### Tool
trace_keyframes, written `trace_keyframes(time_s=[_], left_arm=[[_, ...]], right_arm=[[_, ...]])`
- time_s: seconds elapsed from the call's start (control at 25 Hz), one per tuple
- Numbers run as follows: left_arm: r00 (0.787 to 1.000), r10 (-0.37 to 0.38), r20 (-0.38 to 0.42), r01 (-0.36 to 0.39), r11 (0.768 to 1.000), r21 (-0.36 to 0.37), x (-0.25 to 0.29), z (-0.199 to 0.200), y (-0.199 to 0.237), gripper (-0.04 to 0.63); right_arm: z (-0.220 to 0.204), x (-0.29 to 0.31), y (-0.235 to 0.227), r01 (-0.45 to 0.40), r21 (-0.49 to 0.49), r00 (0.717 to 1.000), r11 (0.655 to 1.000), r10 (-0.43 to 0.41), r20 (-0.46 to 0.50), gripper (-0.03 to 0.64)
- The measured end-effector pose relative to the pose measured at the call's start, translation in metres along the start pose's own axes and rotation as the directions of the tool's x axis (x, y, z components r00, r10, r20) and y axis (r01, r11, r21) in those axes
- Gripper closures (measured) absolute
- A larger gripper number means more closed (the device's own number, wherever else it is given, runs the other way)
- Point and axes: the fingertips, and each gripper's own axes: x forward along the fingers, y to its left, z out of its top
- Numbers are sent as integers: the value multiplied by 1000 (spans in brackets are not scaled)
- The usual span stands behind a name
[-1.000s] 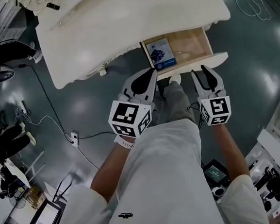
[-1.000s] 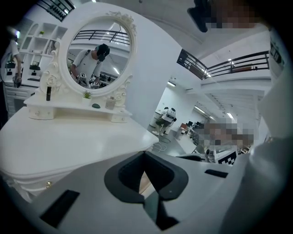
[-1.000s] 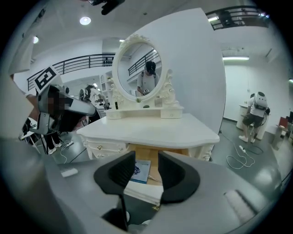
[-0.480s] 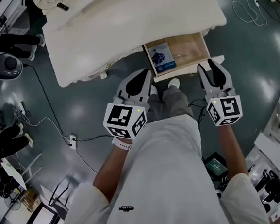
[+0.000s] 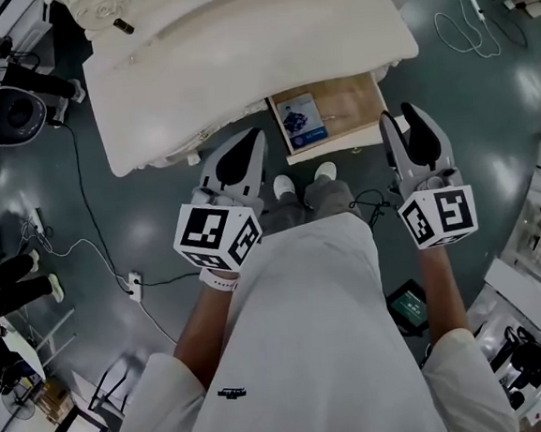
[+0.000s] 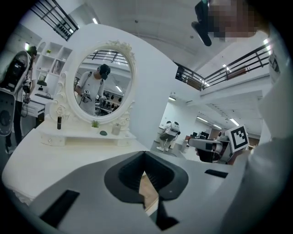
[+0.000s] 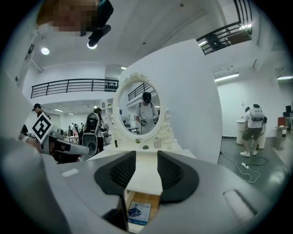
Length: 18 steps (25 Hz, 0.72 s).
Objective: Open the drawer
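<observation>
The white dressing table [image 5: 246, 43] has its wooden drawer [image 5: 347, 102] pulled out, with a blue booklet [image 5: 300, 120] lying at its left end. My left gripper [image 5: 255, 135] hangs in the air just left of the drawer front, its dark pads meeting at the tips, with nothing in them. The left gripper view shows those pads [image 6: 144, 155] closed. My right gripper [image 5: 399, 114] hovers off the drawer's right corner. It is open and its jaws have just been closing a little, with nothing between them. Between the right gripper's pads [image 7: 146, 157], the right gripper view shows the drawer [image 7: 146, 202] and the booklet [image 7: 138, 211].
An oval mirror [image 6: 98, 87] with small bottles stands at the table's back. Cables and a power strip [image 5: 134, 286] lie on the dark floor at left, a small device [image 5: 412, 306] at lower right. My shoes [image 5: 284, 186] stand before the drawer. Other people stand in the background.
Both grippers have lifted up and away from the drawer front, nearer the head camera. The drawer stays open with the booklet unmoved.
</observation>
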Motion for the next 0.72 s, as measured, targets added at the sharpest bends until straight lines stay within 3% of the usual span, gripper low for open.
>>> trace_keyframes(time_s=[0.2, 0.36, 0.72], left_arm=[[999, 14, 44, -15, 999, 38, -11, 18, -3, 586], [997, 13, 76, -18, 998, 56, -23, 33, -4, 586], [990, -19, 141, 4, 995, 103, -37, 59, -21, 586]], right_arm=[[34, -12, 8, -10, -51, 998, 999, 13, 63, 465], [50, -18, 15, 4, -98, 998, 995, 2, 56, 489], [59, -35, 18, 43, -83, 996, 996, -36, 85, 604]])
